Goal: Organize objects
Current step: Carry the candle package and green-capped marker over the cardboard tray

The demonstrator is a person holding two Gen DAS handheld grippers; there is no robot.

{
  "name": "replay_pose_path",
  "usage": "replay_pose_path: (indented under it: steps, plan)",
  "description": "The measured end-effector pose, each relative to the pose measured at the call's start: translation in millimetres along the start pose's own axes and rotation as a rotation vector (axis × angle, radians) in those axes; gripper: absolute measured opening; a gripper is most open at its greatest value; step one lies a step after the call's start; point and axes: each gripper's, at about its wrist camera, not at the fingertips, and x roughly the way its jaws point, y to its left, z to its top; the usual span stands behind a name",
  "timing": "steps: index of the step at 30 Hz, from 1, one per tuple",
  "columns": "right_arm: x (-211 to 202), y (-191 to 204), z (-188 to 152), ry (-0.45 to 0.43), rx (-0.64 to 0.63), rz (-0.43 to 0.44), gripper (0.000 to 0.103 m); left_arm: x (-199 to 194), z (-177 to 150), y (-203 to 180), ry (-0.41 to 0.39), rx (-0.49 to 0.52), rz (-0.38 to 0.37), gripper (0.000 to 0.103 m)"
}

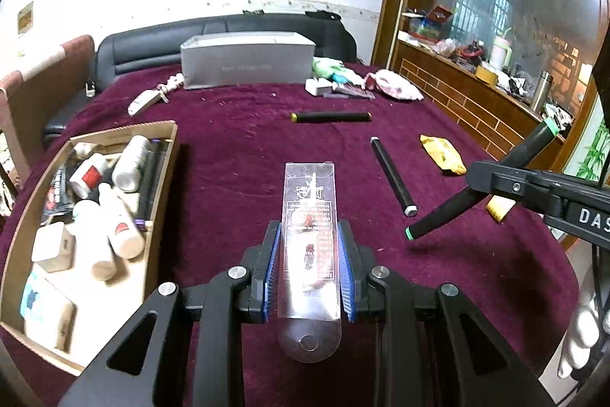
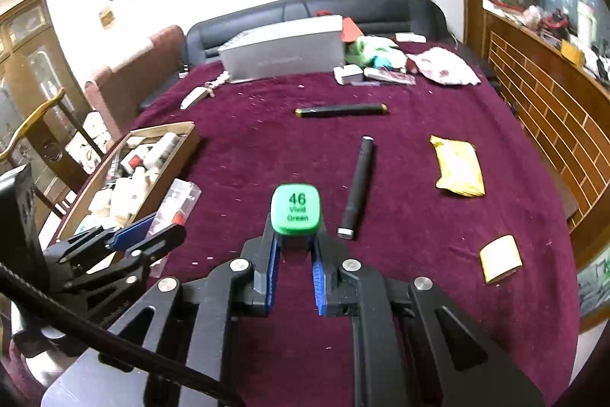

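Note:
My left gripper is shut on a clear plastic package with red print, which sticks out forward between the blue pads above the maroon cloth. To its left lies an open cardboard box filled with several white bottles and small cartons. My right gripper is shut on a black marker whose green end cap reads "46 Vivid Green". In the left wrist view that right gripper hovers at the right with the marker slanting through it. The right wrist view shows the left gripper with the package beside the box.
Two more black markers lie on the maroon cloth. A yellow packet and a small tan piece lie to the right. A grey box and loose clutter stand at the far edge, with a wooden counter on the right.

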Motion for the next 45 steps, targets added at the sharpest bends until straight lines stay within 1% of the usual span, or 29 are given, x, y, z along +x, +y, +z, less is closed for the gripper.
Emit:
replay_pose_path:
  steps: [4, 9, 14, 20, 27, 31, 36, 39, 45]
  plan:
    - [-8.6, 21.2, 0.6, -0.016, -0.038, 0.027, 0.013, -14.5, -1.9, 10.3, -0.040, -0.008, 0.020, 0.023]
    - [-13.5, 53.8, 0.4, -0.015, -0.096, 0.082, 0.013, -30.4, -5.2, 26.1, -0.076, -0.026, 0.051, 0.023]
    - [-10.3, 87.3, -0.6, 0.005, -0.144, 0.148, 0.013, -48.4, -8.0, 46.5, -0.114, -0.047, 0.104, 0.024]
    - [0.8, 122.9, -0.6, 0.039, -0.185, 0.220, 0.013, -67.5, -10.5, 80.2, -0.156, -0.090, 0.193, 0.024]
    - [23.1, 162.6, 1.9, 0.093, -0.225, 0.288, 0.013, -72.2, -19.0, 128.0, -0.157, -0.158, 0.252, 0.024]
    - [38.7, 182.8, 3.0, 0.134, -0.239, 0.323, 0.013, -69.7, -24.4, 148.3, -0.151, -0.184, 0.271, 0.024]
    - [58.5, 202.3, 2.8, 0.180, -0.252, 0.344, 0.013, -62.9, -27.8, 163.4, -0.143, -0.195, 0.289, 0.024]
    - [69.3, 211.9, 1.7, 0.203, -0.263, 0.342, 0.013, -62.7, -28.0, 169.6, -0.138, -0.202, 0.286, 0.024]
    - [90.9, 220.4, 2.5, 0.255, -0.249, 0.340, 0.013, -55.1, -30.6, 178.4, -0.118, -0.213, 0.283, 0.024]
